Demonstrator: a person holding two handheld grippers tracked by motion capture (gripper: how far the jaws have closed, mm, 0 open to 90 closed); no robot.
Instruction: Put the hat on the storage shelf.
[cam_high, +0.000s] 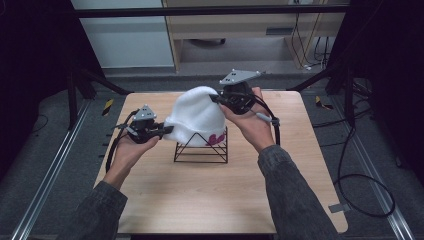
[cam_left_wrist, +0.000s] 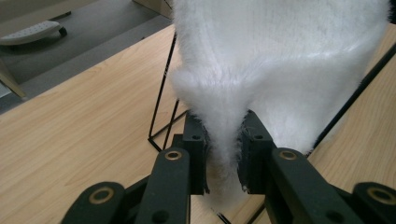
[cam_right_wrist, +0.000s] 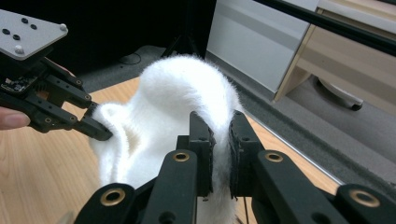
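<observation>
On wooden table (cam_high: 210, 195), grey floor (cam_high: 60, 150), black rails (cam_high: 210, 11)

Left tongs (cam_high: 167, 130) and right tongs (cam_high: 214, 97) both clamped, hands apart, forearms angled inward over the table

Looks like a lab or test bay, not a home — a bare wooden table (cam_high: 210, 200) standing between metal floor rails (cam_high: 47, 175) on grey carpet. Dark curtains (cam_high: 30, 60) close off both sides, with black frame struts and loose cables (cam_high: 360, 190) trailing across the floor. Behind, a pale cabinet (cam_high: 125, 40) and a light-wood desk (cam_high: 250, 30) — plain workroom furniture.
</observation>
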